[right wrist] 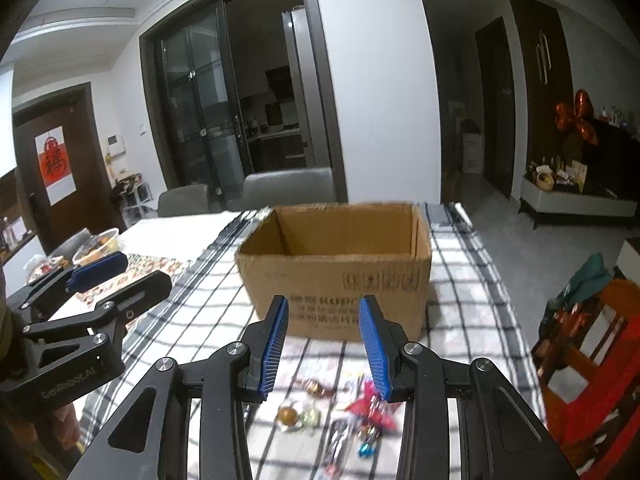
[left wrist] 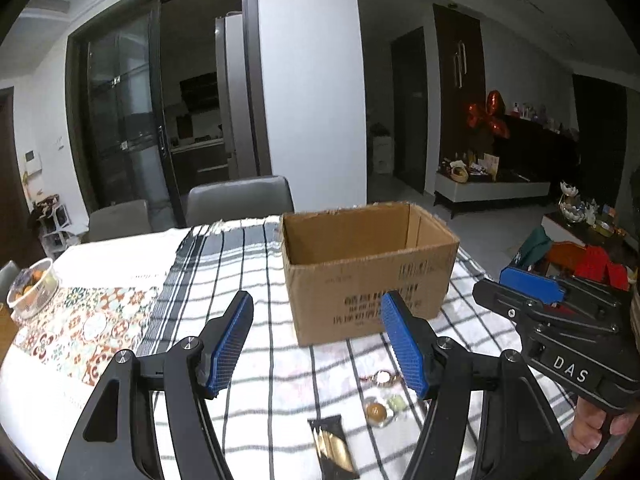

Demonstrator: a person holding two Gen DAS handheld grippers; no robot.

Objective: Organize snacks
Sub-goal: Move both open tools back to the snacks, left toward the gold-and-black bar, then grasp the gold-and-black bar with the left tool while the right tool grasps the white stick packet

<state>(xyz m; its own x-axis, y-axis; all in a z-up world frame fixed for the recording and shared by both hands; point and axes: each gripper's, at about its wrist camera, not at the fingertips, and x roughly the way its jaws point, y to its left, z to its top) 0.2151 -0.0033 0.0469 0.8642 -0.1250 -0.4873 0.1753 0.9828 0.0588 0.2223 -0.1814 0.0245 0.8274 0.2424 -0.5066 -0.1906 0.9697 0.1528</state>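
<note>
Cardboard box [left wrist: 370, 268] sits open-topped on the checked tablecloth [left wrist: 240, 280], nothing visible inside from here. Snacks lie loose just in front of it: round wrapped candies [right wrist: 298, 416], a red wrapper [right wrist: 370, 408], a dark sachet [left wrist: 334, 446]. Your left gripper [left wrist: 318, 344] is spread wide, empty, above them. Your right gripper [right wrist: 324, 346] is parted too, holding nothing. Fruit bowl [left wrist: 32, 286] is far left.

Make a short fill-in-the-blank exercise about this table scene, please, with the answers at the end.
1. The cardboard box is open at the ____.
2. The snacks lie on the checked cloth, ____ the box.
3. Both the left gripper and the right gripper hold ____.

Answers: top; outside; nothing
</note>
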